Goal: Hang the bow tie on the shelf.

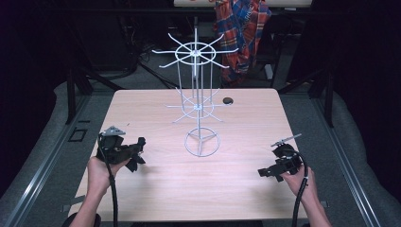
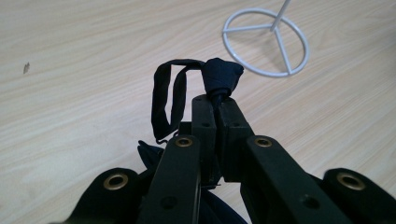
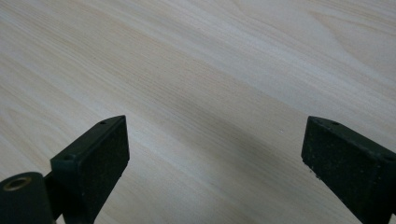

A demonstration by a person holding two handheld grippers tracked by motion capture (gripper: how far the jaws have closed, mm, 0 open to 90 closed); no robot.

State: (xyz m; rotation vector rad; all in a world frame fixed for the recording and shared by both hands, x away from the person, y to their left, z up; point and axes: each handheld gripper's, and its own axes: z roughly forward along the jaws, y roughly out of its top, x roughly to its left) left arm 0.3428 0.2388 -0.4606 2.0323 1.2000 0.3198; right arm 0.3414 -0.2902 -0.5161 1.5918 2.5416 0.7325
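- Dark cloth is pinched in the left tool, just above the desk, near the wire rack.
- Right tool has its jaws spread wide, holding nothing.

This looks like a recording lab or studio rather than a home. A pale wooden table stands on grey carpet, hemmed in by black curtains and dark stands, with cables trailing across the floor behind.
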